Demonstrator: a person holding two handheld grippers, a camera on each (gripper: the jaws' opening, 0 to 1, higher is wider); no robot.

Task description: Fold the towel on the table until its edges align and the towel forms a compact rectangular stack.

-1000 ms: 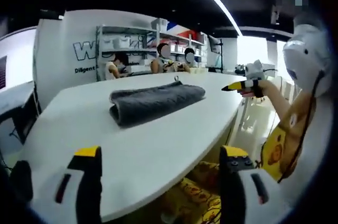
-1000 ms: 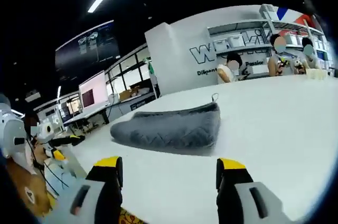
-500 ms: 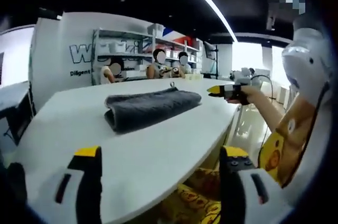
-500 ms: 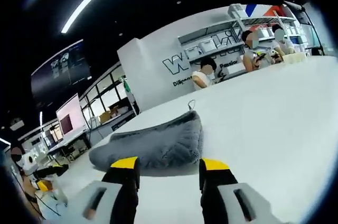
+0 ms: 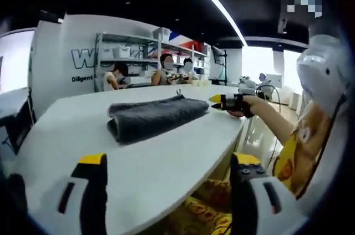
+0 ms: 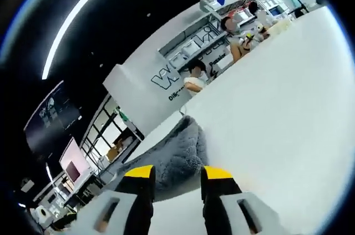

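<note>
- Left gripper view: the grey towel (image 5: pixel 155 117) lies folded into a long, low bundle on the white table (image 5: pixel 83 152), near the middle and well inside the edges. A small hanging loop (image 5: pixel 178 92) stands up at its far end.
- The left gripper (image 5: pixel 169 177) hangs back over the near edge of the table, well apart from the towel. Its yellow-tipped jaws stand wide apart with nothing between them — held clear, I would say, so the other hand can work.
- From the right side of this view the right gripper (image 5: pixel 217 101) comes in, held in a person's hand (image 5: pixel 247 107), its tip just beside the towel's far end.
- Right gripper view: the picture is strongly tilted. The right gripper (image 6: pixel 173 174) points at the towel (image 6: pixel 177 154) from close by, jaws moderately parted and empty, the cloth just beyond the tips. Contact I cannot tell.
- My guess is it is lining up to pinch that end for another fold, since the bundle is long, not compact.
- People sit by shelves (image 5: pixel 138 52) behind.
</note>
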